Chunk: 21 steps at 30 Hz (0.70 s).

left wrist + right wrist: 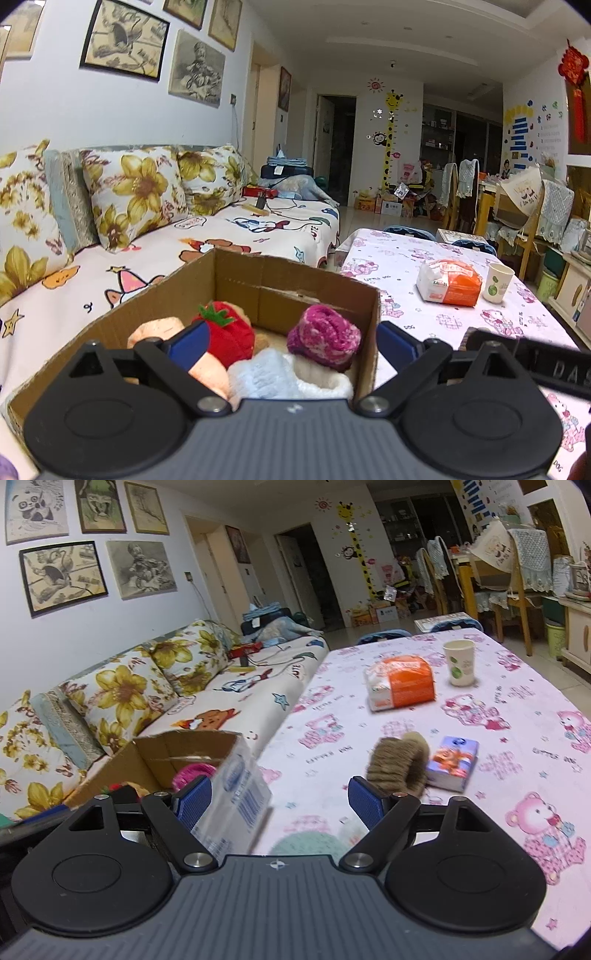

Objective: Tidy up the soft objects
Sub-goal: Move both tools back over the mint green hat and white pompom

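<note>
An open cardboard box point(236, 269) stands at the table's left edge, by the sofa. It holds a red strawberry plush point(231, 332), a magenta rolled sock point(325, 338), a peach soft piece point(210, 373) and a pale blue and white one point(280, 376). My left gripper point(295, 343) is open, with one finger inside the box and the other outside its right wall. My right gripper point(280, 805) is open beside the box's printed side point(240, 786). A brown rolled sock point(397, 764) lies on the table just beyond its right finger. A pale green soft thing point(306, 843) peeks out under it.
On the pink cartoon tablecloth point(498, 760) lie a small tissue pack point(452, 762), an orange and white tissue pack point(400, 683) and a paper cup point(460, 662). A sofa with flowered cushions point(136, 192) runs along the left. Chairs point(517, 565) stand at the far end.
</note>
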### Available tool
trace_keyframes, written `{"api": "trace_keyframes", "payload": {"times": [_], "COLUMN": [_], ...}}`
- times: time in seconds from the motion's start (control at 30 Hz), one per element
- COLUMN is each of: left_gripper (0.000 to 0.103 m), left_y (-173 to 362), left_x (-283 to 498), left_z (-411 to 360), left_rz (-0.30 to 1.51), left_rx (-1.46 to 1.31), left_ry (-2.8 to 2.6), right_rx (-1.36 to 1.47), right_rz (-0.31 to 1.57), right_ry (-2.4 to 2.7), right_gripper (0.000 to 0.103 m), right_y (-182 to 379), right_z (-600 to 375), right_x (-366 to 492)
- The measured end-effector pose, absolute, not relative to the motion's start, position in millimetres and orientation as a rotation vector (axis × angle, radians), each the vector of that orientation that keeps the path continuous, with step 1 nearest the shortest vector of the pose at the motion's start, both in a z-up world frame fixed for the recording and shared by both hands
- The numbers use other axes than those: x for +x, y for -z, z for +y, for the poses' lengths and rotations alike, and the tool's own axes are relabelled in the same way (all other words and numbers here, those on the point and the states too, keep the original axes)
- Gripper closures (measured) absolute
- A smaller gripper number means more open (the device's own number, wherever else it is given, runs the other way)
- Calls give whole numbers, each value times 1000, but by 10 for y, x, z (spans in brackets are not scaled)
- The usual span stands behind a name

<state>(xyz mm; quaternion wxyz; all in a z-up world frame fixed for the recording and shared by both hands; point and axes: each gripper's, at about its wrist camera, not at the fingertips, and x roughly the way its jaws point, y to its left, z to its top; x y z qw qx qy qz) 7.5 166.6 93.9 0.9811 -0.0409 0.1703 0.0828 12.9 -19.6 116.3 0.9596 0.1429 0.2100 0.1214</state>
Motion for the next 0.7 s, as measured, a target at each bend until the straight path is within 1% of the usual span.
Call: {"api": "trace_keyframes", "payload": {"times": [0.7], "left_gripper": [5], "left_y": [-924], "left_x": [87], "left_z": [1128], "left_rz": [319], "left_rx": [46], "left_ry": [-117], "right_rx": [314], "right_rz": [432], "right_ry": [-159], "right_gripper": [0], "right_y": [-1057], "right_z": [-539], "right_x": [-54]}}
